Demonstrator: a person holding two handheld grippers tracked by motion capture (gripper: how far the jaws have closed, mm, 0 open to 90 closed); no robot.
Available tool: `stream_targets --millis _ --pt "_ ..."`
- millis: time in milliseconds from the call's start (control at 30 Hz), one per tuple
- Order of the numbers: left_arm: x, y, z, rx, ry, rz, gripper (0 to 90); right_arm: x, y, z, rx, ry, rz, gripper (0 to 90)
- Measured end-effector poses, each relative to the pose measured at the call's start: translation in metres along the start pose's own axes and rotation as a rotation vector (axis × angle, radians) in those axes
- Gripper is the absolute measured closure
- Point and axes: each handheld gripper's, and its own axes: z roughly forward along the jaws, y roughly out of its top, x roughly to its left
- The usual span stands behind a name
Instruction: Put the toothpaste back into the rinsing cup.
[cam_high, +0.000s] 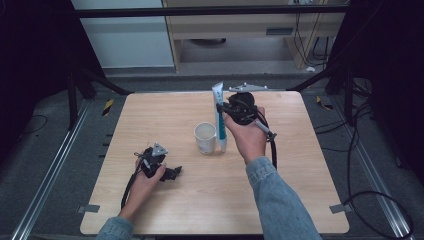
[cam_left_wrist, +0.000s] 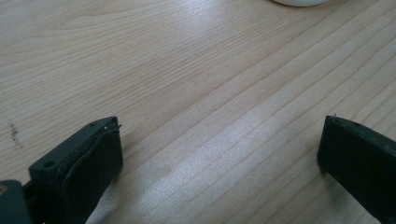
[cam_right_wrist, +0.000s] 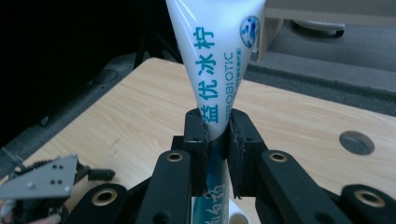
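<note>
A: Right gripper (cam_high: 223, 109) status?

B: Clamped on the toothpaste tube (cam_high: 219, 116), pads pinching its middle. Tube upright, cap end down, just beside the white cup (cam_high: 205, 137) near table centre, flat crimped end pointing up.

A: Tube inside the cup?

B: Can't tell from here. Cap sits at the cup's right side.

A: Left gripper (cam_high: 167, 173)?

B: Jaws wide apart, nothing between them, low over the wooden table (cam_high: 300, 200), near the front-left.

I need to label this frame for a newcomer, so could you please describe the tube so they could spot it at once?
Start at the wooden table and find the white cup near its middle. Just right of the cup, the right gripper holds the tube upright. It is the one tall white thing with blue print, pinched between black jaws.
</note>
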Motion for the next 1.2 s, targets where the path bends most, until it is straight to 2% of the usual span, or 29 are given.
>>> stream_targets --millis 233,400,500,567,733,1200 --pt "0.000 0.000 0.000 0.003 0.000 0.000 0.0 0.006 0.018 0.007 -0.044 -0.005 -0.010 79.1" --pt "0.000 0.000 0.000 0.003 0.000 0.001 0.0 0.006 0.023 0.013 -0.067 -0.015 -0.017 79.1" --pt "0.000 0.000 0.000 0.003 0.000 0.001 0.0 0.006 0.024 0.016 -0.078 -0.012 -0.010 79.1" --pt "0.000 0.000 0.000 0.003 0.000 0.001 0.0 0.008 0.025 0.019 -0.110 -0.030 -0.022 79.1" --pt "0.000 0.000 0.000 0.001 0.000 0.000 0.0 0.011 0.025 0.024 -0.154 -0.035 -0.025 79.0" --pt "0.000 0.000 0.000 0.001 0.000 0.000 0.0 0.016 0.022 0.029 -0.183 -0.044 -0.018 79.0"
